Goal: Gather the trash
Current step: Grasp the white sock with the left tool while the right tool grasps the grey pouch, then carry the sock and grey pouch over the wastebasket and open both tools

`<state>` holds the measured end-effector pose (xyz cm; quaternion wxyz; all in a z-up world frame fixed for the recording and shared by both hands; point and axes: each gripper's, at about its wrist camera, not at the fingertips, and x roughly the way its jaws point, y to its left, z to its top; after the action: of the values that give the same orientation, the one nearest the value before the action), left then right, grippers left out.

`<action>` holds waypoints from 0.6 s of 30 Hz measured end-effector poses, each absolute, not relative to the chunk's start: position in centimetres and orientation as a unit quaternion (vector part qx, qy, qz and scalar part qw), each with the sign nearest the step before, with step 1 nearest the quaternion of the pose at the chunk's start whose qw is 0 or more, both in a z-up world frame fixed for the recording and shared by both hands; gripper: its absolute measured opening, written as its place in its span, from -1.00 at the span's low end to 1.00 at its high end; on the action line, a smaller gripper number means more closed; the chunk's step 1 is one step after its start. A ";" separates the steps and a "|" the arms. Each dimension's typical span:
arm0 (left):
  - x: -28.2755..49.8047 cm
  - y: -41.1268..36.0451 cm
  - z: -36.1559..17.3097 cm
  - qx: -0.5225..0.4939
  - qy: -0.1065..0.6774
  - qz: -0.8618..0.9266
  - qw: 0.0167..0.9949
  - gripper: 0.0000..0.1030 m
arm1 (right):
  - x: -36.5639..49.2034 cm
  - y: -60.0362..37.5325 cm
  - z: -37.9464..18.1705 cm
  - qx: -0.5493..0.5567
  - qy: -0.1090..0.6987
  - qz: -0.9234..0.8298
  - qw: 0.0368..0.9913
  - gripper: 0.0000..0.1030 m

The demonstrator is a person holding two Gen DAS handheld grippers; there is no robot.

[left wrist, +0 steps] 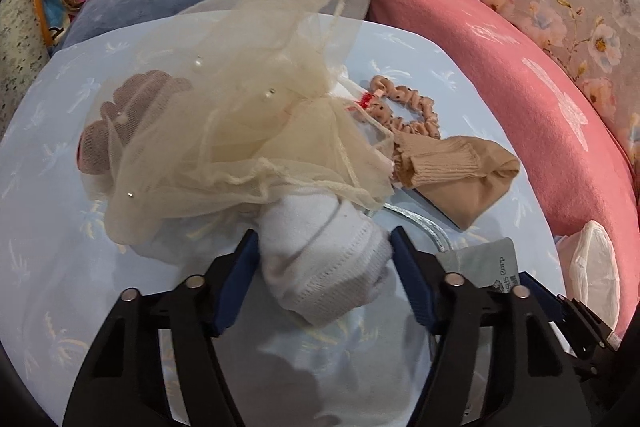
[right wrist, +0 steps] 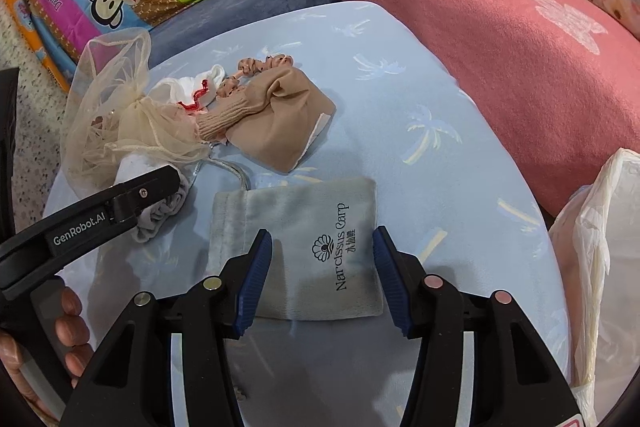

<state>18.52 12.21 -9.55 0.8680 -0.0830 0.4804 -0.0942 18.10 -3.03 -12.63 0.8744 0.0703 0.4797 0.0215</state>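
The left gripper [left wrist: 324, 259] straddles a white sock [left wrist: 332, 267], seemingly touching but perhaps not yet clamped; mesh fabric [left wrist: 240, 131] draped over the sock could snag and drag along. The right gripper [right wrist: 322, 271] hovers open above a grey pouch [right wrist: 304, 247]. Everything lies on a blue sheet [right wrist: 420, 99] among pillows, with a white plastic bag [right wrist: 600, 267] at the right edge.

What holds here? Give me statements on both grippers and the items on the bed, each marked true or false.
1. The left gripper has a white sock between its fingers. True.
2. The right gripper is shut on the grey pouch. False: its jaws stand open over it.
3. The tan sock lies on the pink blanket. False: it lies on the blue sheet.
4. A white plastic bag sits at the right. True.
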 end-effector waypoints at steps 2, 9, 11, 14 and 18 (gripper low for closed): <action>18.2 12.0 -9.5 -0.082 0.477 -0.095 0.870 0.06 | 17.8 -2.9 -12.7 0.062 0.478 0.017 0.876 -0.19; 17.3 11.8 -9.0 -0.082 0.475 -0.099 0.870 -0.24 | 16.4 -3.7 -12.7 0.087 0.485 0.030 0.870 -0.85; 16.7 11.8 -8.8 -0.085 0.474 -0.101 0.870 -0.26 | 15.7 -3.7 -12.4 0.091 0.484 0.032 0.870 -0.86; 15.9 11.5 -8.1 -0.085 0.469 -0.104 0.873 -0.27 | 14.6 -3.9 -11.6 0.097 0.477 0.035 0.873 -0.87; 14.4 10.9 -7.2 -0.083 0.459 -0.110 0.878 -0.27 | 13.2 -4.5 -10.0 0.106 0.461 0.038 0.880 -0.87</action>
<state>14.41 10.87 -7.22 0.8776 -0.0833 0.4590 -0.1102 13.17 -4.48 -9.99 0.8800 0.1062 0.4615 0.0376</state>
